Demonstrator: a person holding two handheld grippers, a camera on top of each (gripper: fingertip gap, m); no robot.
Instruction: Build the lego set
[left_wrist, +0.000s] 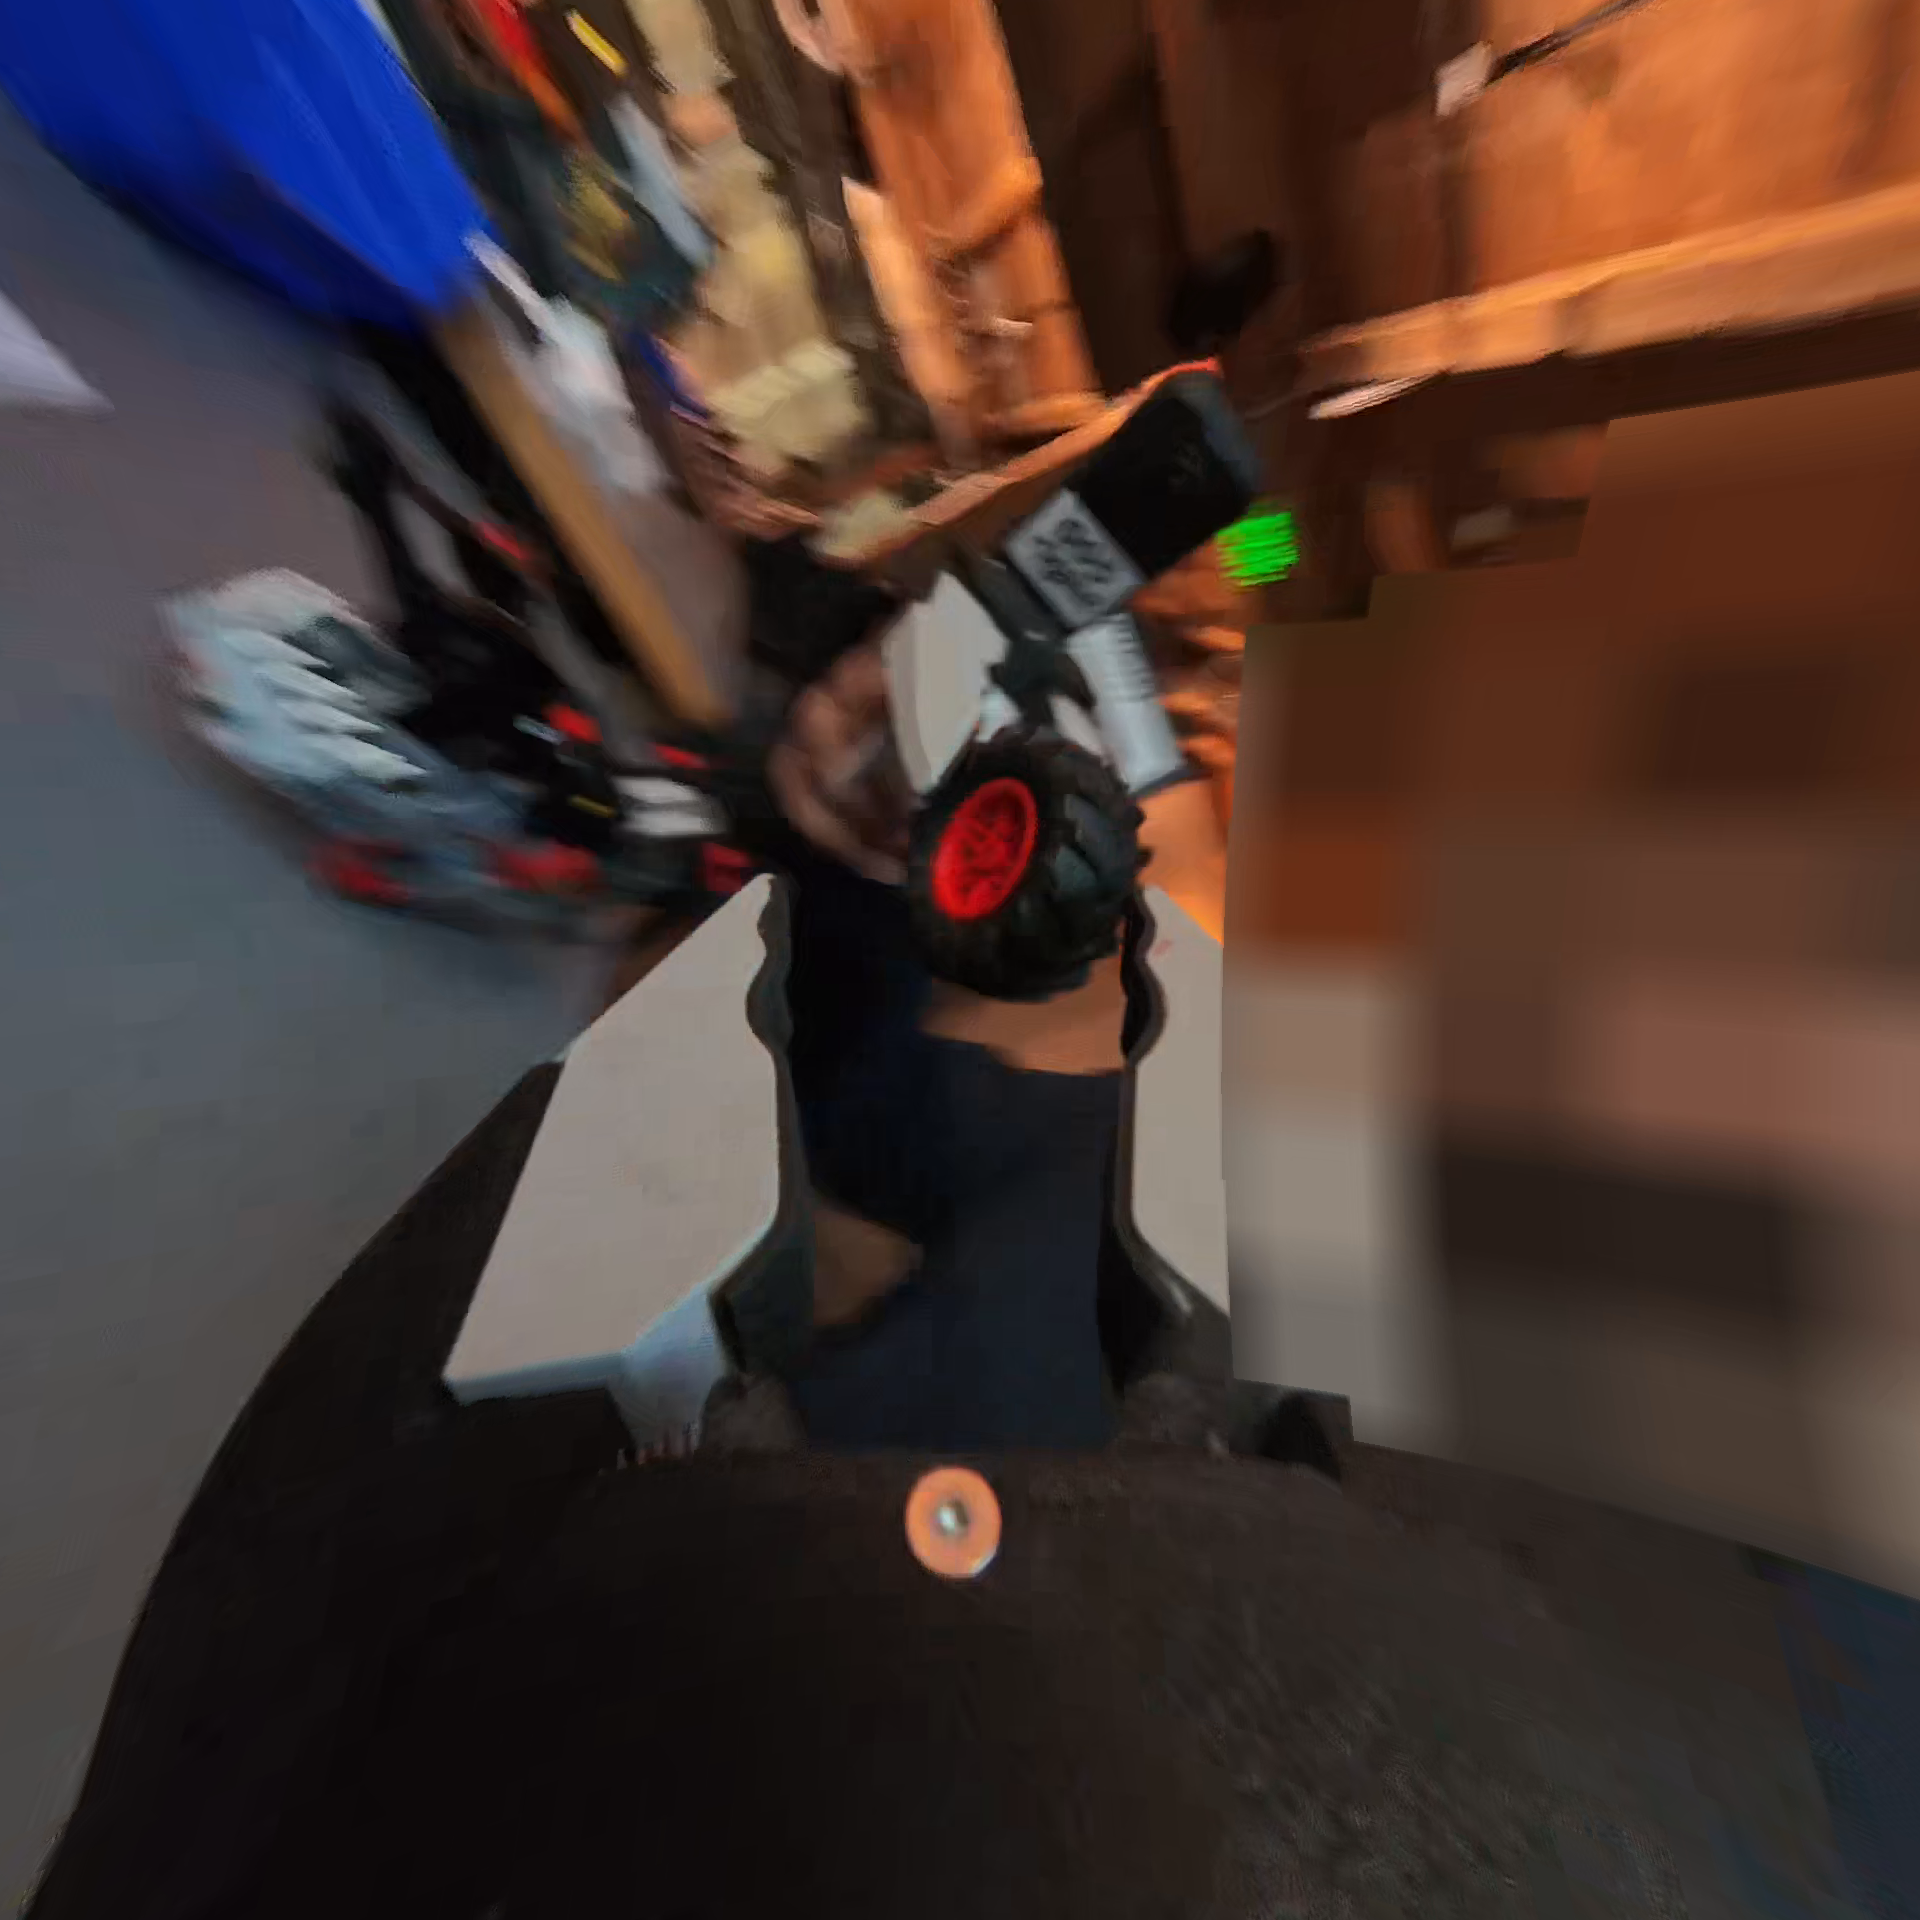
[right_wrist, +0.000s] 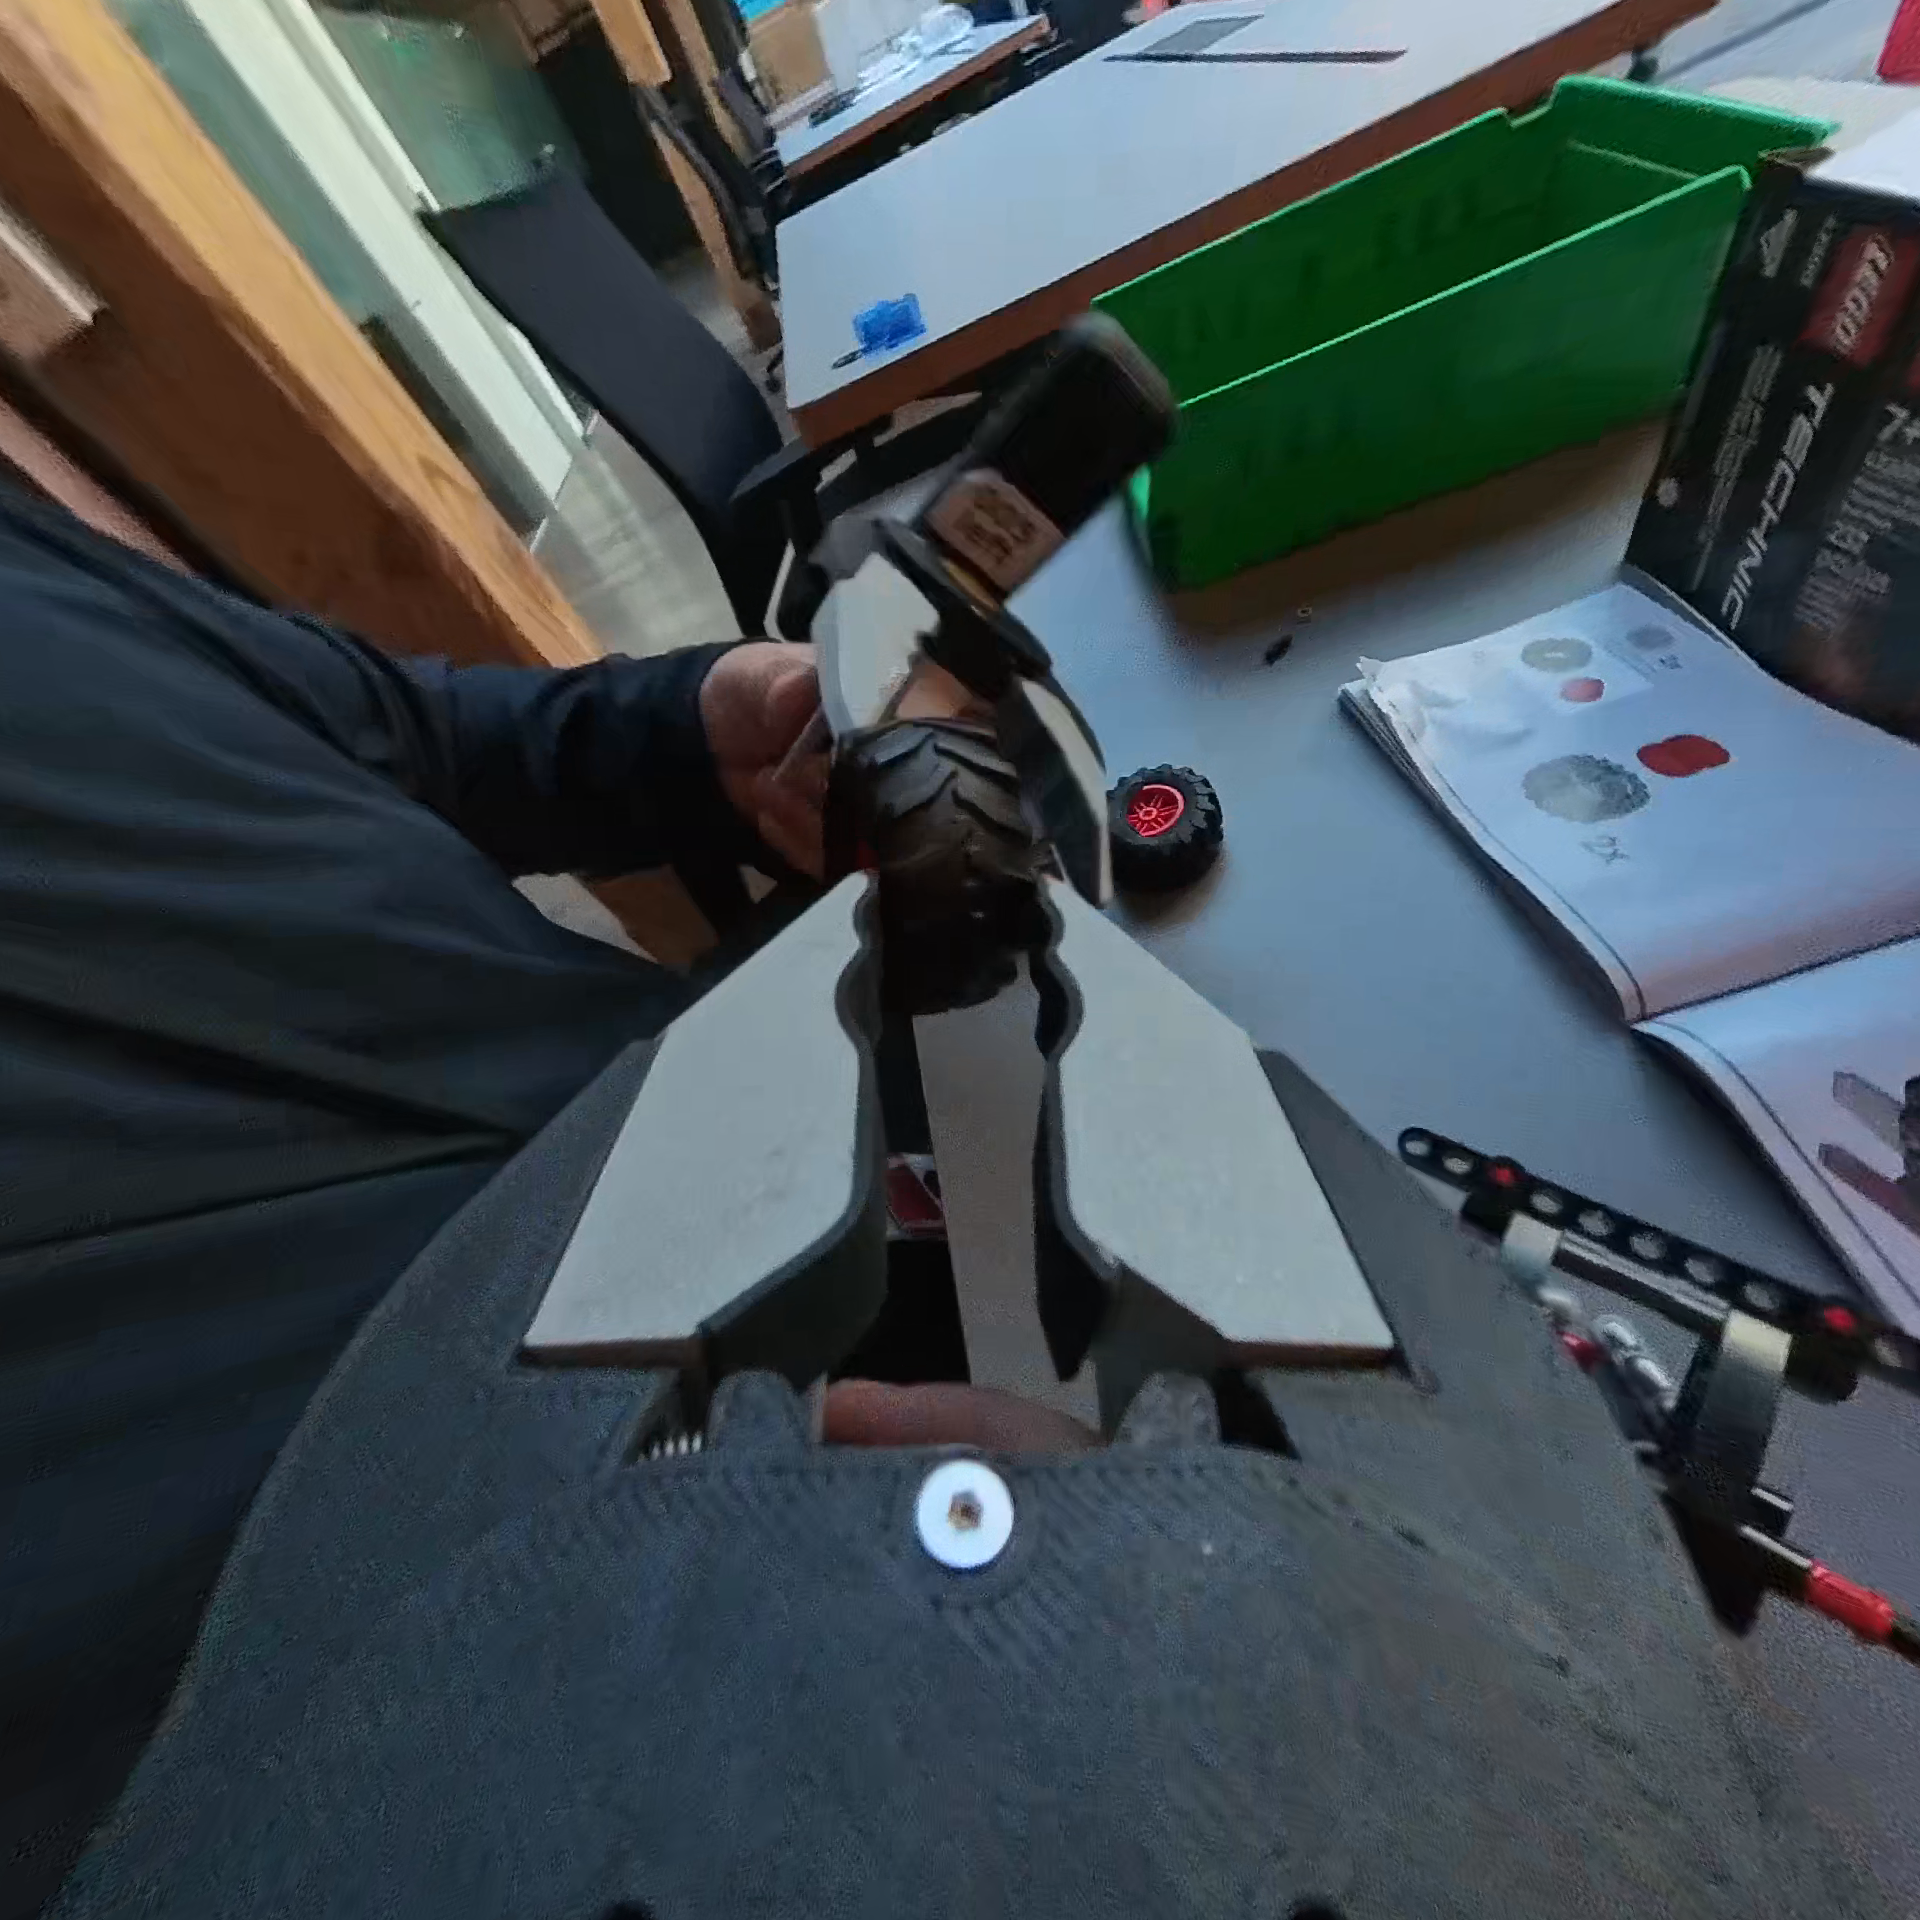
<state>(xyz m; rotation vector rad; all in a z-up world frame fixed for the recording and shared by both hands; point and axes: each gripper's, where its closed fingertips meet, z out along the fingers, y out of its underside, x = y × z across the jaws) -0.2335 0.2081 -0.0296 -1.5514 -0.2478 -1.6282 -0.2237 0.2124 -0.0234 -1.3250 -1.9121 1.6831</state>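
A black tyre (right_wrist: 940, 862) with a red hub is held in the air between the two tools, over the near edge of the desk (right_wrist: 1382, 935). In the right wrist view the right hand-held gripper (right_wrist: 956, 940) has its fingers narrowed around the tyre's lower tread, and the left hand-held gripper (right_wrist: 966, 790) comes in from above with its fingers on either side of the same tyre. In the blurred left wrist view the wheel (left_wrist: 1013, 868) sits at the tips of the left hand-held gripper (left_wrist: 956, 935), red hub showing, with the right hand-held gripper (left_wrist: 1023, 717) closed on it from the far side. A hand (right_wrist: 764, 743) in a dark sleeve holds the left tool.

A second wheel (right_wrist: 1164, 826) lies on the desk just beyond. Right of it is an open booklet (right_wrist: 1621, 821), with a dark box (right_wrist: 1787, 436) and a green bin (right_wrist: 1434, 343) behind. A partly built frame (right_wrist: 1704, 1320) of black beams with red pins lies at the near right.
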